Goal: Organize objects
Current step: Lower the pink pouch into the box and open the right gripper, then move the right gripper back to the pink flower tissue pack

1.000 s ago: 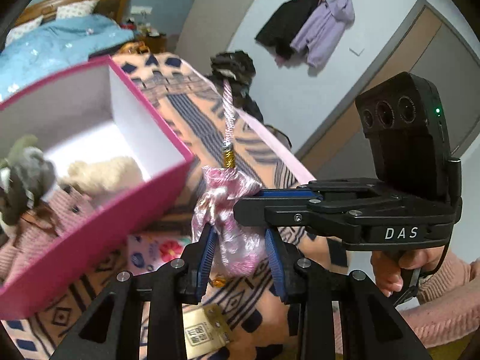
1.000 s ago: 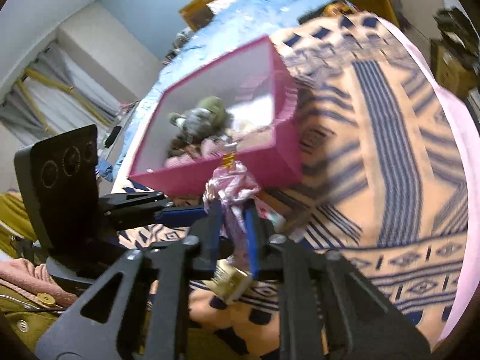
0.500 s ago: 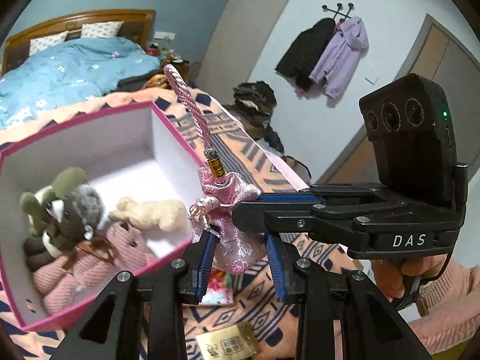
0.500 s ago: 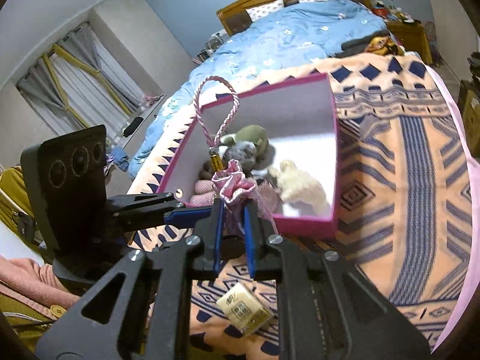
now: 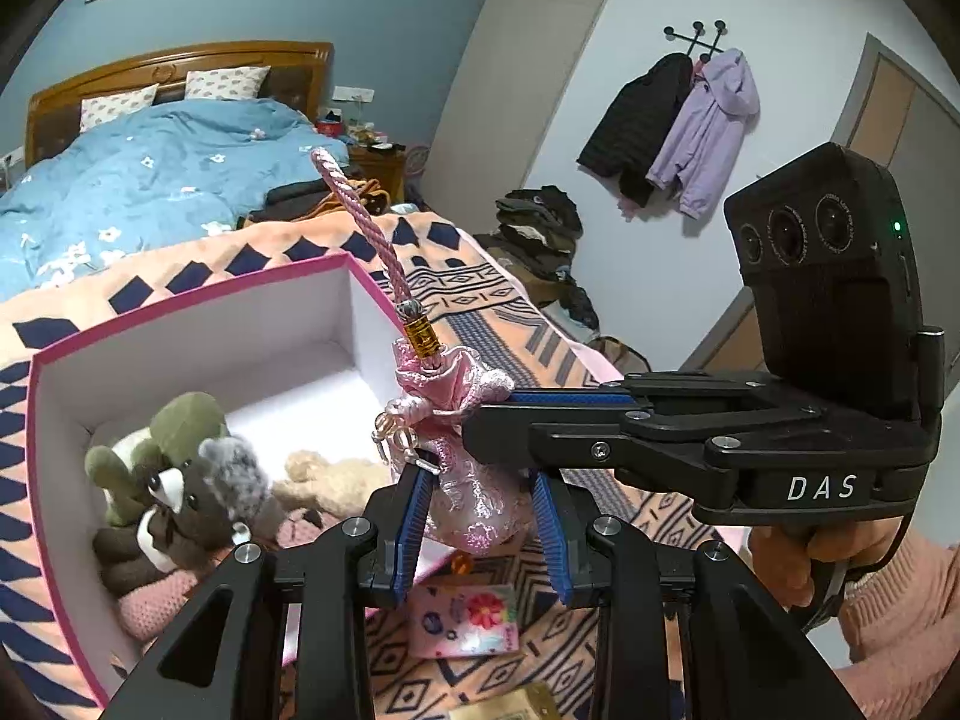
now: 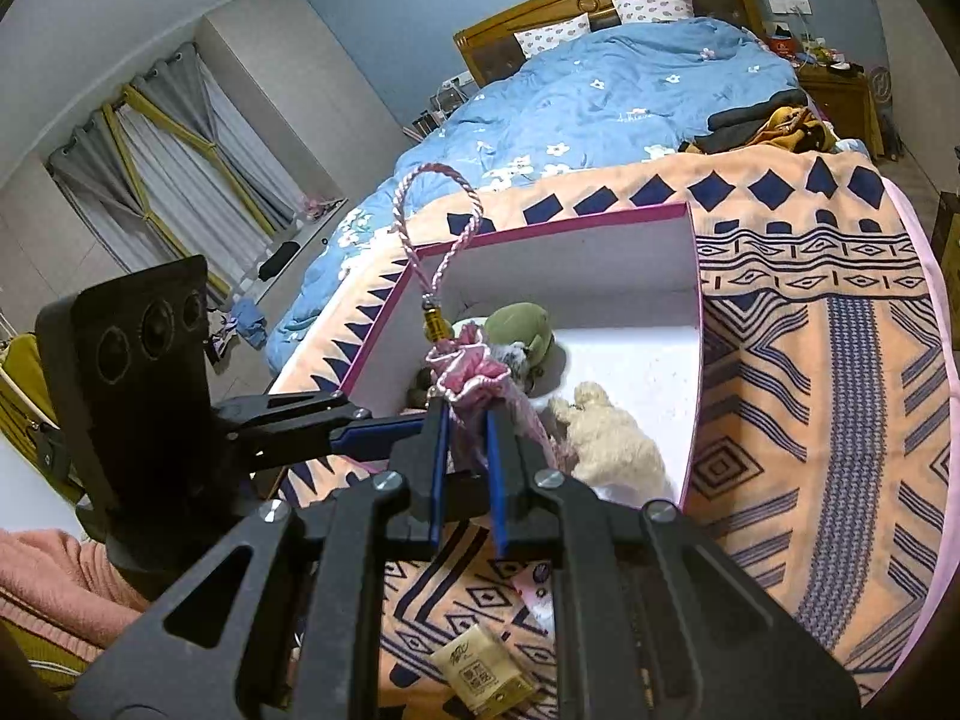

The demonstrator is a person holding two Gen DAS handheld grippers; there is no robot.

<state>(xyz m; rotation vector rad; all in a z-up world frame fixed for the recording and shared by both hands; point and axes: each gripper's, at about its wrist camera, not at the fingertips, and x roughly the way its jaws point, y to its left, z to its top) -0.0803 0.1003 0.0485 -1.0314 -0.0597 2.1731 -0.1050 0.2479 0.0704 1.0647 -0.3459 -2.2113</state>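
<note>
Gripping from two sides, both grippers are seen clamped on one pink satin pouch (image 5: 474, 492). In the left wrist view, the left gripper (image 5: 480, 534) is closed on the lower body of the pouch, its blue-lined pads pressed against the fabric on either side. The right gripper (image 5: 498, 405) is seen entering from the right of that view, its tips pinched on the gathered neck of the pouch, held by a hand (image 5: 798, 558) in a pink knitted sleeve (image 5: 900, 612).

In the right wrist view, the right gripper (image 6: 465, 420) is confirmed squeezed tight on the pouch neck, with ruffled fabric bunched above the pads. A twisted pink cord loop (image 6: 444, 210) with a gold bead (image 6: 435, 324) is seen standing up from the pouch mouth.

The pouch is held in the air, clear of the patterned blanket (image 6: 840, 360), just in front of the near wall of a pink-rimmed white box (image 6: 696, 324). Inside the box, a green and grey plush toy (image 5: 180, 480), a cream plush toy (image 6: 612, 438) and a pink knitted item (image 5: 162, 600) are recorded.

On the blanket below the grippers, a flowered packet (image 5: 465, 618) and a gold-coloured packet (image 6: 480, 672) are noted. A bed with a blue quilt (image 6: 630, 96) is observed behind the box.
</note>
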